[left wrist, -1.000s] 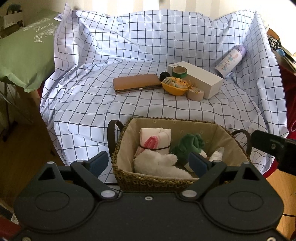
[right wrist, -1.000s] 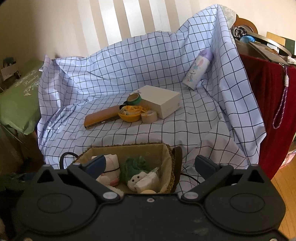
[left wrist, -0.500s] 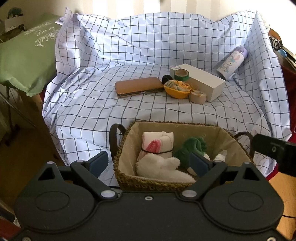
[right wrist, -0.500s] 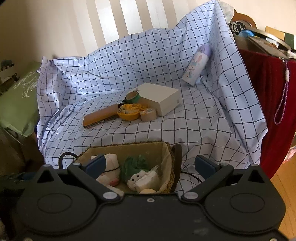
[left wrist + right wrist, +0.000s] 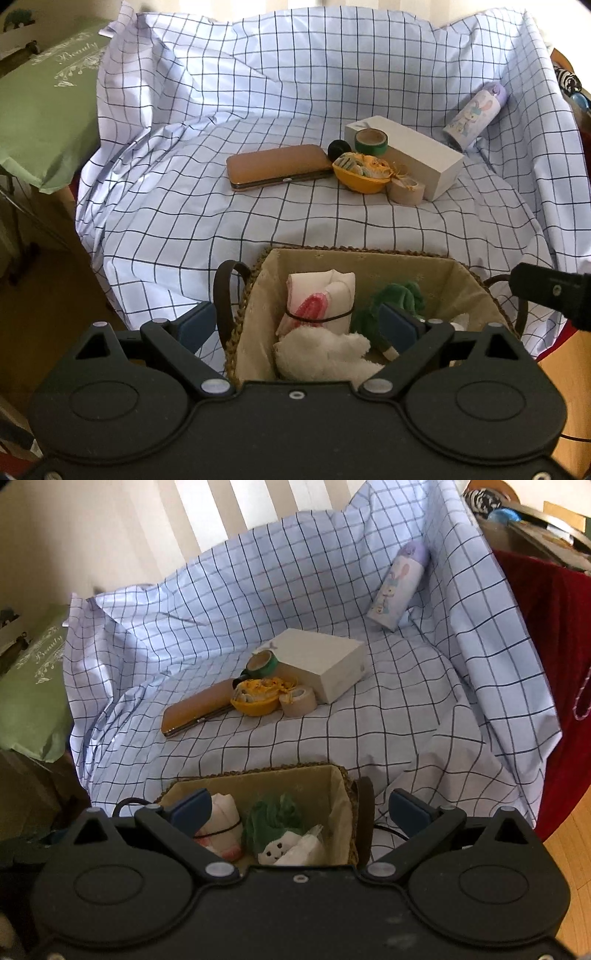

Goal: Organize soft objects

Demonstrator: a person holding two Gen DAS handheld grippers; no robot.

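A woven basket (image 5: 369, 258) (image 5: 343, 775) with a cloth lining stands at the near edge of the checked cloth. It holds a rolled white-and-red towel (image 5: 321, 299) (image 5: 225, 812), a fluffy white toy (image 5: 325, 354), a green soft toy (image 5: 399, 299) (image 5: 277, 812) and a white packet (image 5: 306, 845). My left gripper (image 5: 295, 325) is open and empty, just in front of the basket's left half. My right gripper (image 5: 299, 808) is open and empty, above the basket's near side. Its body shows at the right in the left wrist view (image 5: 554, 295).
On the checked cloth (image 5: 184, 192) farther back lie a tan case (image 5: 277, 166), a yellow bowl (image 5: 360, 173) of small items, tape rolls (image 5: 371, 142), a white box (image 5: 406, 155) and a printed bottle (image 5: 476, 114). A green cushion (image 5: 40, 110) is at left, red fabric (image 5: 546, 664) at right.
Both grippers have drawn a little nearer to the basket and tilted down slightly. Both stay open and empty. The objects have not moved.
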